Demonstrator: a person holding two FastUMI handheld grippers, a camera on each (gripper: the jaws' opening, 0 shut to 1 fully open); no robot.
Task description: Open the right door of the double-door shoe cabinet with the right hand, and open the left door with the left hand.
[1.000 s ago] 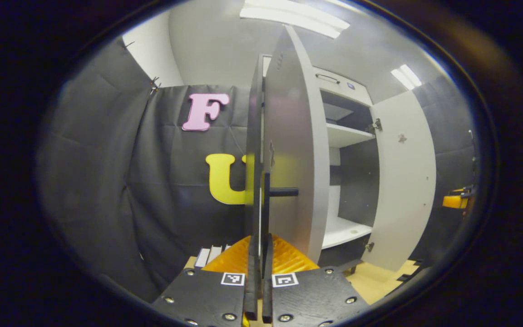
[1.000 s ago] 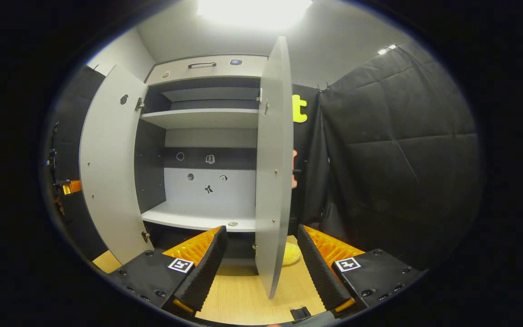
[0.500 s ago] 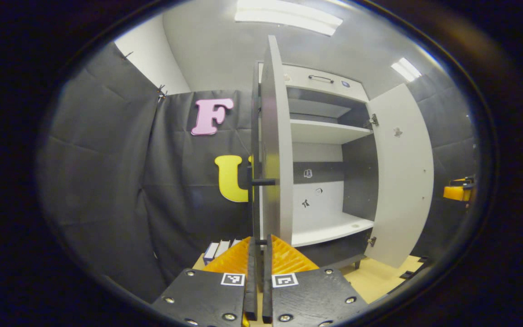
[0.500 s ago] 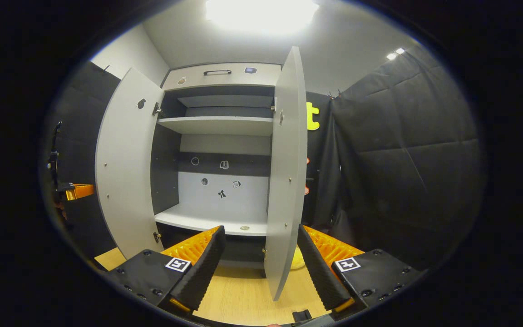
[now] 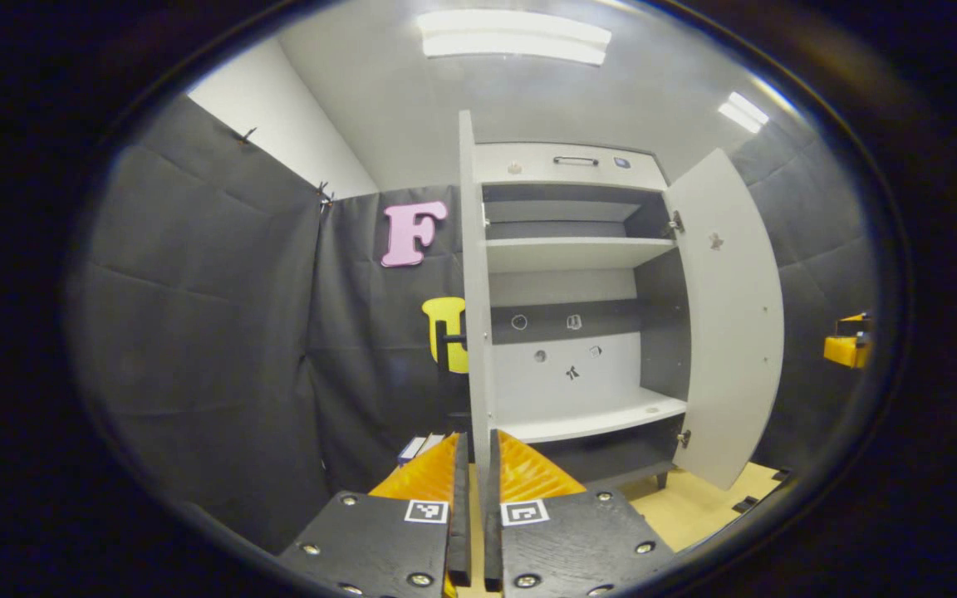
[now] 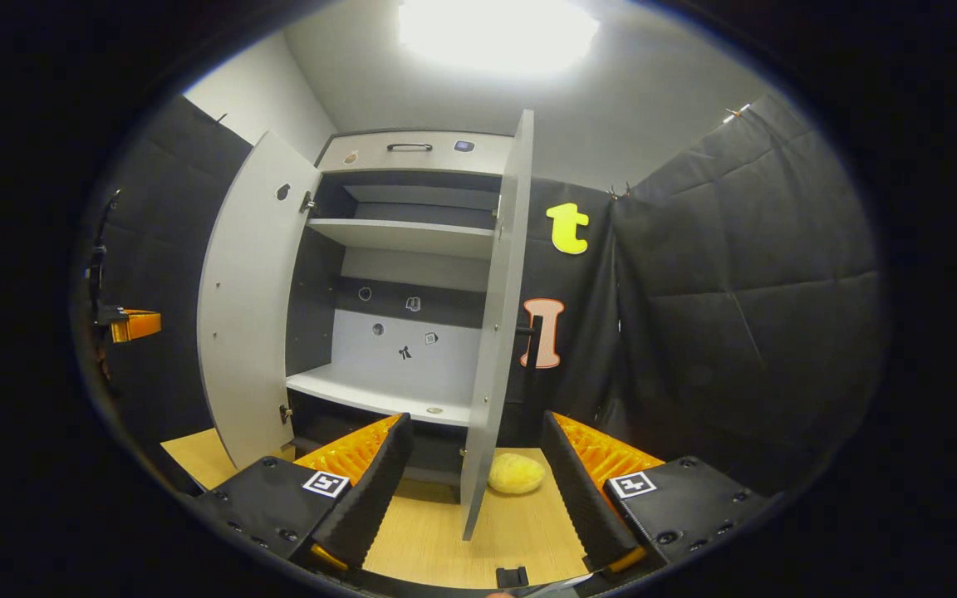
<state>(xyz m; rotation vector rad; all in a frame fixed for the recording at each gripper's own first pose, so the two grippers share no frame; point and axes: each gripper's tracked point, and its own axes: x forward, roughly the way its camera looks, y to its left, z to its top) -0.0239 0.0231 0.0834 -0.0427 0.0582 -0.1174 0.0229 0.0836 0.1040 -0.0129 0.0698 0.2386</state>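
Note:
The grey shoe cabinet (image 5: pixel 570 162) stands with both doors swung wide, its shelves bare. In the left gripper view the left door (image 5: pixel 472 274) is edge-on, its dark handle (image 5: pixel 448 340) sticking out to the left. My left gripper (image 5: pixel 477 444) sits back from that edge with only a narrow gap between its fingers and nothing held. In the right gripper view the right door (image 6: pixel 495 316) is edge-on too, with its handle (image 6: pixel 532 340) on the far side. My right gripper (image 6: pixel 475 419) is wide open, in line with it and not touching.
A yellow fuzzy lump (image 6: pixel 516 473) lies on the wooden floor (image 6: pixel 437 540) by the right door's foot. A few flat boxes (image 5: pixel 416 448) rest against the black cloth wall left of the cabinet. The other gripper (image 6: pixel 134 324) hangs left of the left door (image 6: pixel 250 307).
The left gripper let go of the left door's handle and drew back. The right gripper also backed off, and both doors now stand farther away and wider open.

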